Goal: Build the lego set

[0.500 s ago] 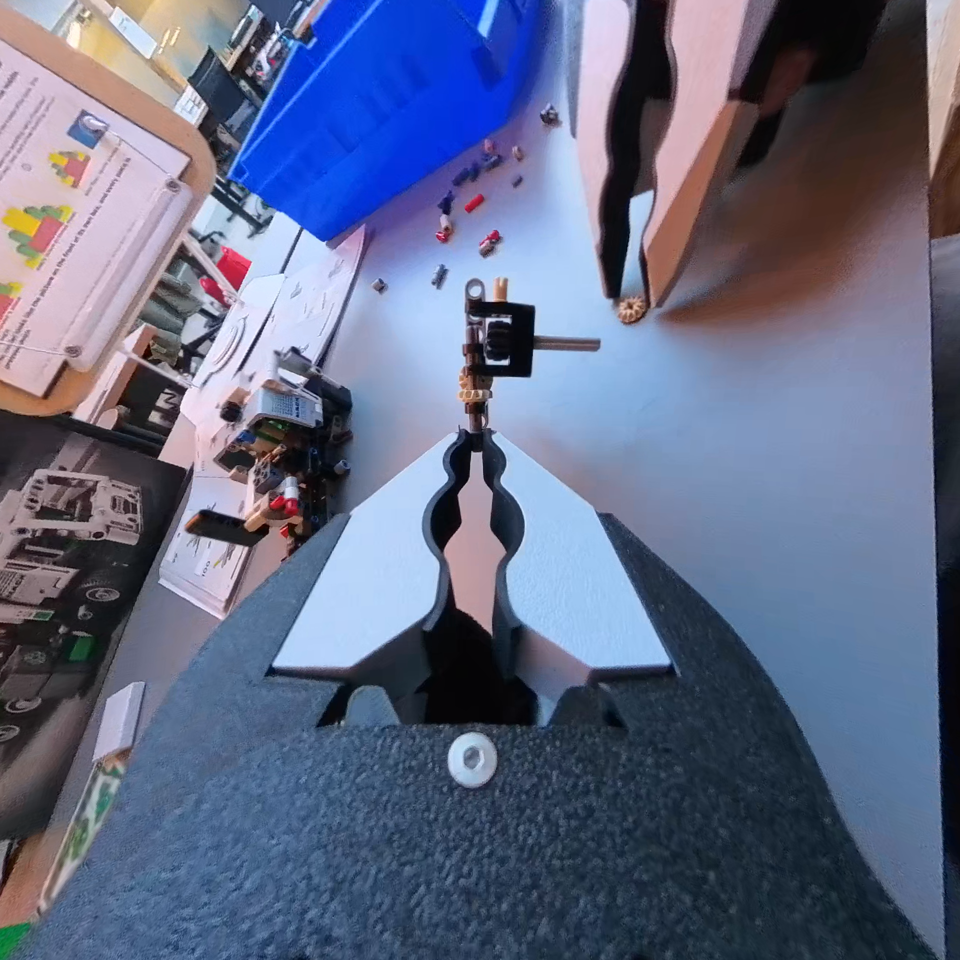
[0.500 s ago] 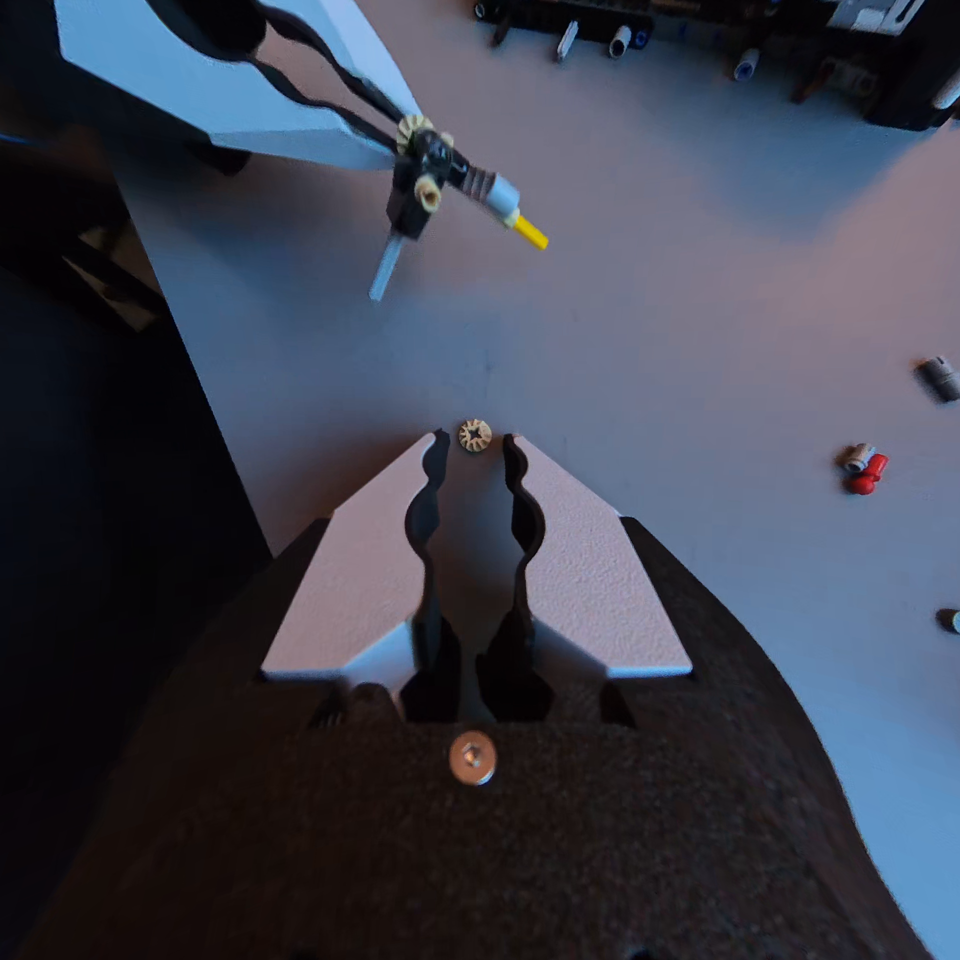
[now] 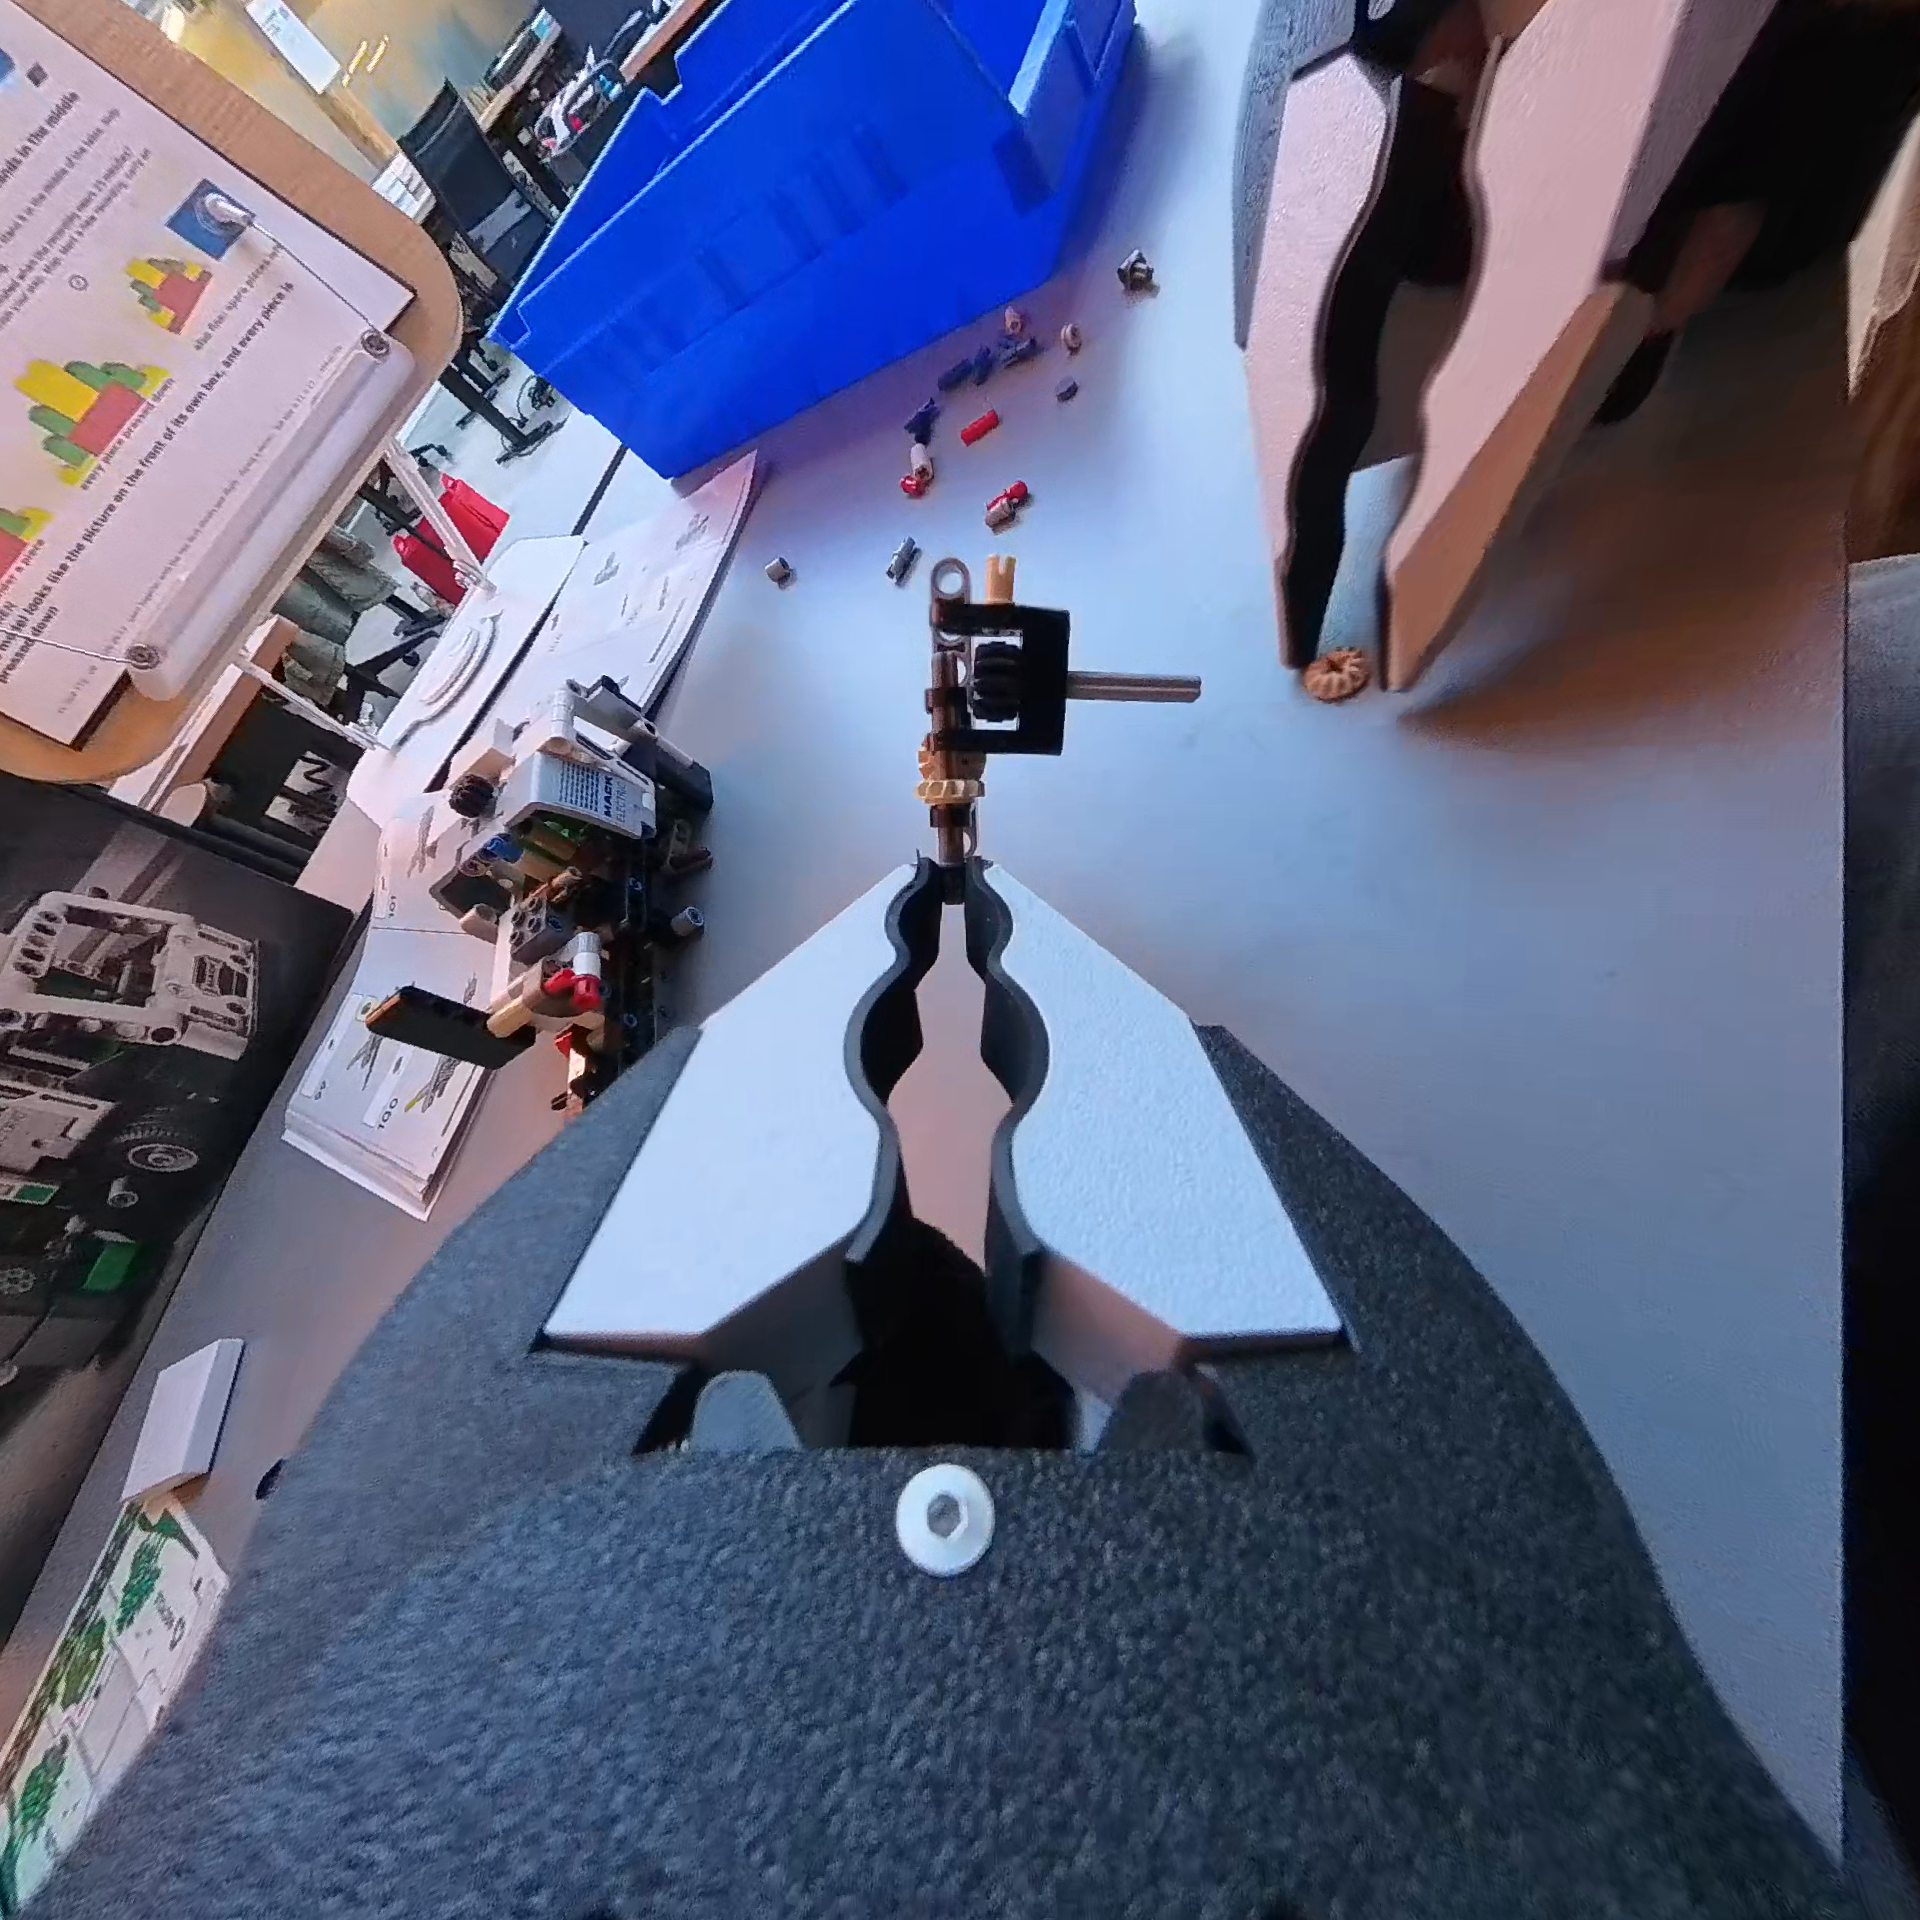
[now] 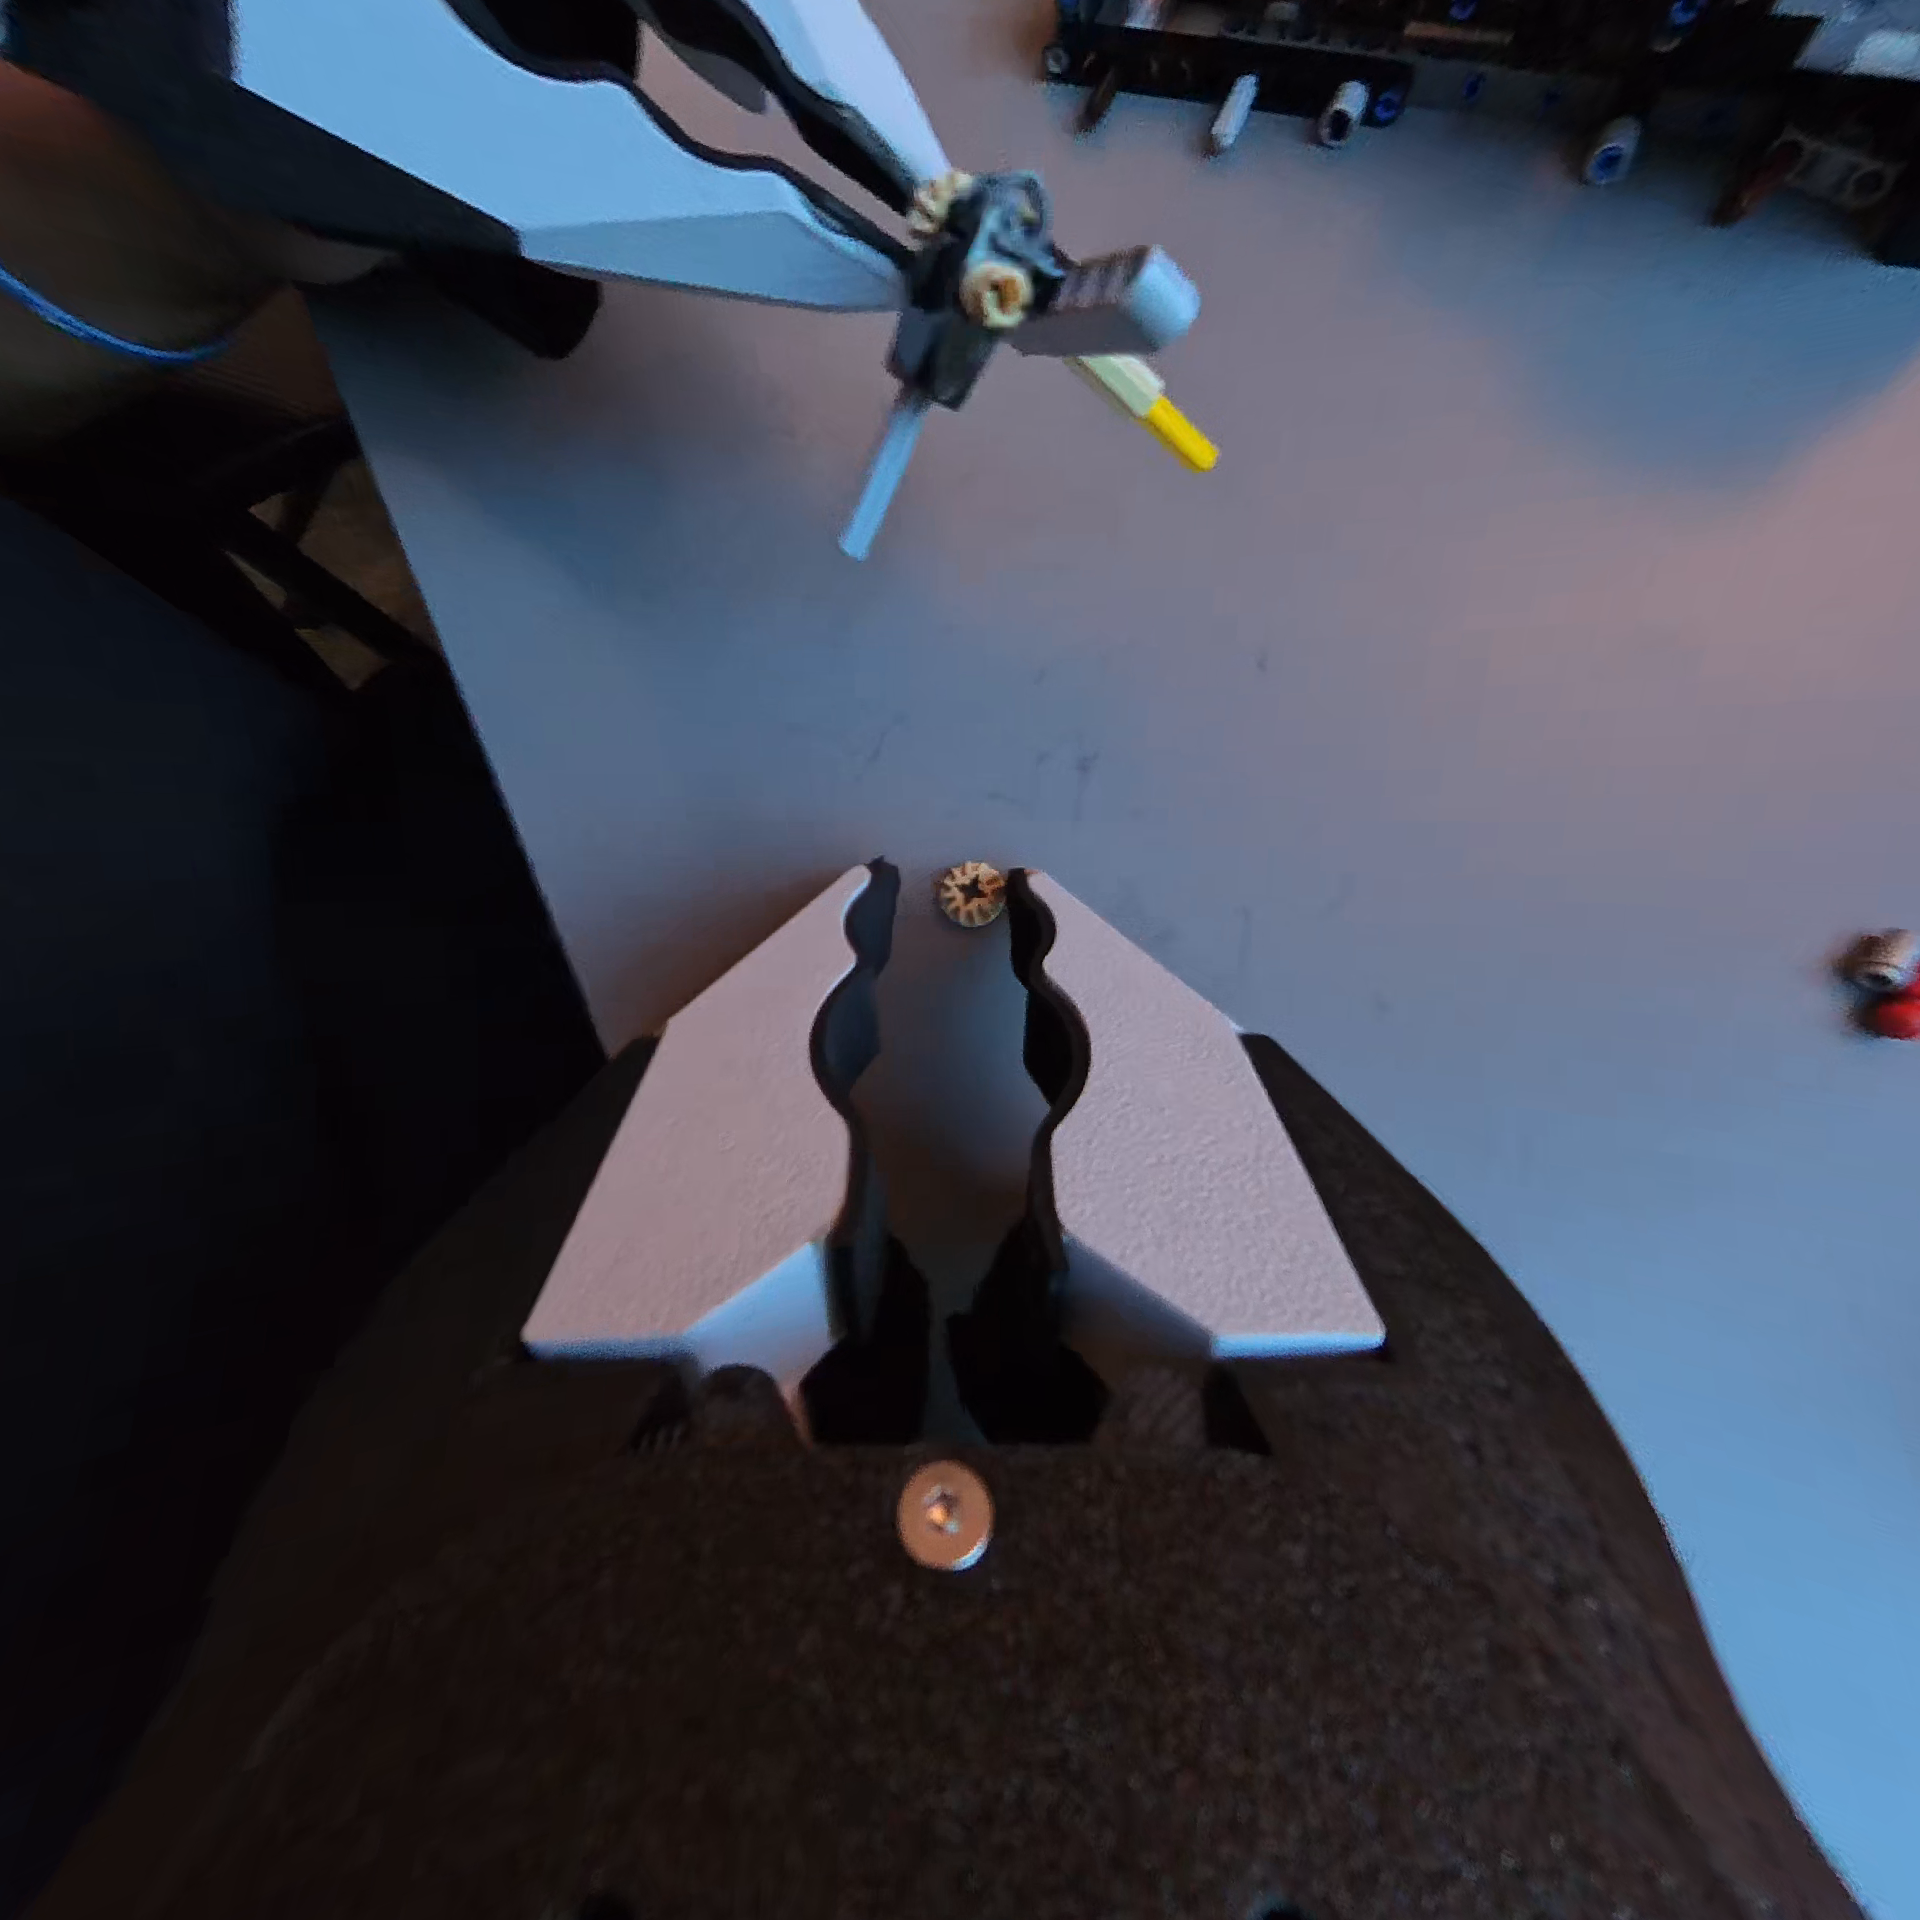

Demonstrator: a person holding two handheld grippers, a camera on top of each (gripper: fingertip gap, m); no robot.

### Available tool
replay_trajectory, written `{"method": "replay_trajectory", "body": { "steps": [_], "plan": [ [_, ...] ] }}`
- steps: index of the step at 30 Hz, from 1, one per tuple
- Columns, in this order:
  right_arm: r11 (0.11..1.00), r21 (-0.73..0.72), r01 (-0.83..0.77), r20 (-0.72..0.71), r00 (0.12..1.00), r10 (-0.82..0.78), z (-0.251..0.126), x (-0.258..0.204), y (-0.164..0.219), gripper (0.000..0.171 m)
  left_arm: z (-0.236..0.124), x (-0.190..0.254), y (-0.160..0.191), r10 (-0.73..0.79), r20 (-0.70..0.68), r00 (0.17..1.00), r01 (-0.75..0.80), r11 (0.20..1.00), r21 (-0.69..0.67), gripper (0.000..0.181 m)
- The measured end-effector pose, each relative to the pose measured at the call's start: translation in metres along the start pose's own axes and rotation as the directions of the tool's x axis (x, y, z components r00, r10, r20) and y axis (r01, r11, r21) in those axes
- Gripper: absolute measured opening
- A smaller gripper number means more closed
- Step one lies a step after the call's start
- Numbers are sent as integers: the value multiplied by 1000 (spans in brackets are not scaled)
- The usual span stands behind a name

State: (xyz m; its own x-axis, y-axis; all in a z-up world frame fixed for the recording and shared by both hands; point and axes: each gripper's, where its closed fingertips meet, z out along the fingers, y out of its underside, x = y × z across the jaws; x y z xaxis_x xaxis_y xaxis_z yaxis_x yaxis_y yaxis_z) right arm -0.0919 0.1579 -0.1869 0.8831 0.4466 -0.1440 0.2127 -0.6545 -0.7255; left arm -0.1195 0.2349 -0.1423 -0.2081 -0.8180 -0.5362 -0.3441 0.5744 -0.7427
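grippers work over a pale table (image 3: 1455, 1039). the left gripper (image 3: 948, 864) has its fingers pinched tight on the thin end of a small lego piece (image 3: 997, 686). this piece is held up off the table. it has a black frame with a black gear inside, a tan gear near the fingers, and a grey rod sticking out to one side. in the right wrist view the same lego piece (image 4: 987, 281) shows a yellow pin at its far end too.

the right gripper (image 4: 948, 883) has its fingers apart. a little tan gear (image 4: 970, 898) lies flat on the table between the fingertips, touching the right one and apart from the left one. the left wrist view shows this tan gear (image 3: 1337, 673) down between those tips as well.

farther off are a blue bin (image 3: 831, 229), loose small parts (image 3: 977, 426), a half-built model (image 3: 561, 862) and an open booklet (image 3: 644, 592).
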Motion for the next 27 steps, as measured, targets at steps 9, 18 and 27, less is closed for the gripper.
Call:
{"method": "replay_trajectory", "body": {
  "steps": [9, 18, 27],
  "plan": [
    [998, 67, 9, 7, 1000, -10, -6, -27, 1, 35, 2, 3, 2, 8, -15, 1000, -8, 1000, -8, 2],
    [998, 38, 56, 24, 998, -57, 7, -52, 3, 35, 4, 7, 3, 48, -20, 999, -48, 999, -24, 2],
    [976, 118, 184, -72, 982, -177, -2, -66, 1, 36, 4, 12, 6, 115, -2, 993, -115, 992, -51, 2]
  ]
}}
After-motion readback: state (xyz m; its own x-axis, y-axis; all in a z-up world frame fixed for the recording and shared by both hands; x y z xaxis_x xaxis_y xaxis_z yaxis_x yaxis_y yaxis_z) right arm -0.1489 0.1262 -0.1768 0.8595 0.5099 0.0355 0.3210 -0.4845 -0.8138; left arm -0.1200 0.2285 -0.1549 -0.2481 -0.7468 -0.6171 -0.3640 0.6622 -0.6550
